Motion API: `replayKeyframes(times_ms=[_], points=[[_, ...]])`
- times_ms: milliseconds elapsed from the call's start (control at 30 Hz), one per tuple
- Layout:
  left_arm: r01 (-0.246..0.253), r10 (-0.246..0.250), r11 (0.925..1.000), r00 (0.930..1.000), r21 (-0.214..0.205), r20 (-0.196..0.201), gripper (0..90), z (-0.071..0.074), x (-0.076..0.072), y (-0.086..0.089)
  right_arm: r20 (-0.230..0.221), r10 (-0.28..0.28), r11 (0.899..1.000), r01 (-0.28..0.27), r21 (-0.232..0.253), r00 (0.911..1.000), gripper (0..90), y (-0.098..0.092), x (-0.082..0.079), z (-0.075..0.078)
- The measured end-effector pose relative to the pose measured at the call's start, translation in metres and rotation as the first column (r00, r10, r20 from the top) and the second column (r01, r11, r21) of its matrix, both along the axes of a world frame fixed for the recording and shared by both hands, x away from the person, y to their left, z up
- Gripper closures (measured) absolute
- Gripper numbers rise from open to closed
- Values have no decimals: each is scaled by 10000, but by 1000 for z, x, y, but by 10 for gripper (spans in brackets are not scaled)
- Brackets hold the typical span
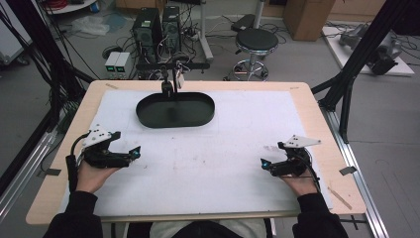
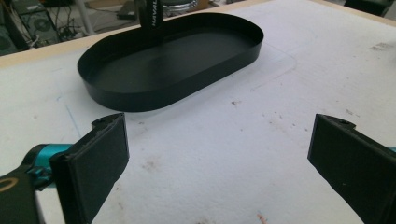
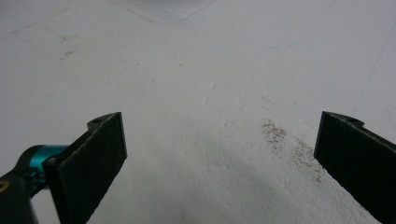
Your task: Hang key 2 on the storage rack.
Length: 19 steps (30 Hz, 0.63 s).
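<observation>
A black oval tray [image 1: 148,117] lies at the back centre of the white sheet, with nothing in it; in the left gripper view the tray [image 2: 126,100] sits ahead of the jaws. My left gripper [image 1: 134,152] rests low at the left of the sheet, held in a hand, pointing right. Its jaws stand wide apart with bare sheet between them, so the gripper [image 2: 217,163] is open. My right gripper [image 1: 264,162] rests at the right side, pointing left. It is open as well [image 3: 219,163], with only speckled white sheet between its fingers.
A white foam sheet [image 1: 208,163] covers most of the wooden table [image 1: 317,114]. A small camera on a stand [image 1: 168,87] stands at the tray's far edge. Beyond the table are computers, a stool [image 1: 255,42] and cables. A black frame leg [image 1: 346,94] rises at the right.
</observation>
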State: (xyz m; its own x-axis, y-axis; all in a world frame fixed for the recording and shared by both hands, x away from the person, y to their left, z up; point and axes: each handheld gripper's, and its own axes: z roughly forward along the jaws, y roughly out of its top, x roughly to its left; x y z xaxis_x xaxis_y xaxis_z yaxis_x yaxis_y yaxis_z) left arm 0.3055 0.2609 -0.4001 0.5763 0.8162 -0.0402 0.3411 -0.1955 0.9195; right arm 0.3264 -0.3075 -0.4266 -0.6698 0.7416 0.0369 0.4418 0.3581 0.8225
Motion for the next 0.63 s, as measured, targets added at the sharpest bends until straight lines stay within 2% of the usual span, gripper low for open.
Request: replayKeyframes(times_ms=[167,333,533,633], points=[[-60,63,9999,9997,-123,236,57,-9,-10,6,-15,7,10000,-7,-1,10000,16,0,0,0],[-257,256,9996,9996,81,133,58,-17,-18,11,-29,49,10000,-49,-49,10000,16,-1,-1,0],[-283,284,9996,9991,-27,325,58,-22,-29,18,-67,37,9998,-38,-170,10000,16,-1,-2,-2],[-181,175,9996,9995,205,264,57,-26,-32,18,-133,69,9998,-71,-170,9999,16,-1,-3,-2]])
